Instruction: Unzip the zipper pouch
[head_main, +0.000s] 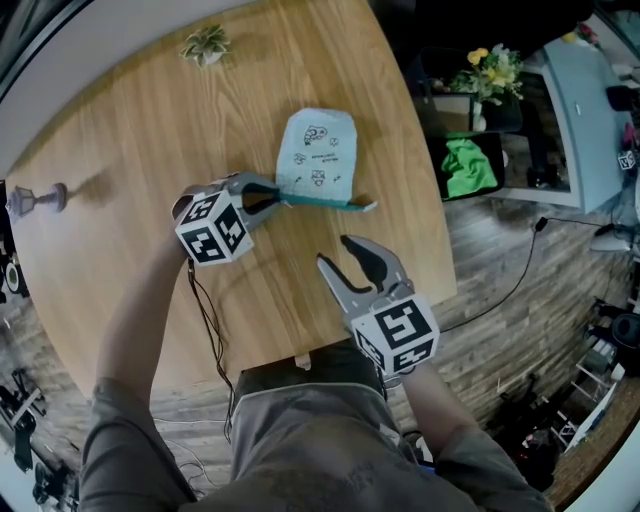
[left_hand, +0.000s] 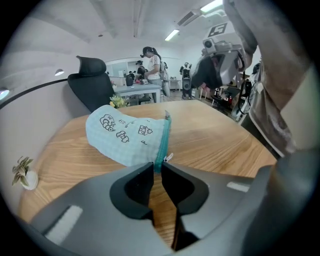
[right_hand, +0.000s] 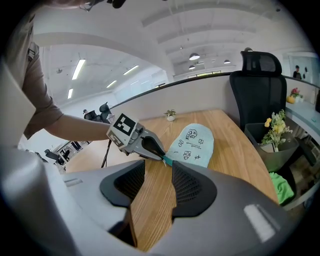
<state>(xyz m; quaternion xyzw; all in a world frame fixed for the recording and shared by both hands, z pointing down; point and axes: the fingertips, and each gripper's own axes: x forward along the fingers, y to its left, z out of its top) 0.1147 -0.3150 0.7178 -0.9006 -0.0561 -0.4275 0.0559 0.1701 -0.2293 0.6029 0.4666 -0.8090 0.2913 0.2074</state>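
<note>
A light blue zipper pouch (head_main: 318, 150) with cartoon prints lies flat on the round wooden table (head_main: 150, 130). Its teal zipper edge (head_main: 322, 201) faces me. My left gripper (head_main: 278, 197) pinches the left end of that edge, and in the left gripper view the teal strip (left_hand: 162, 137) runs in between the narrow tips (left_hand: 156, 167). A small white tab (left_hand: 169, 157) shows beside the tips. My right gripper (head_main: 333, 250) hovers open near the table's front edge, short of the pouch, with nothing between its fingers. From the right gripper view (right_hand: 158, 164) the pouch (right_hand: 192, 142) and the left gripper (right_hand: 161, 156) lie ahead.
A small potted plant (head_main: 206, 44) stands at the table's far side and a small metal stand (head_main: 40, 198) at its left edge. To the right of the table are a black bin with green cloth (head_main: 468, 165), yellow flowers (head_main: 490, 70) and a black chair (right_hand: 260, 80).
</note>
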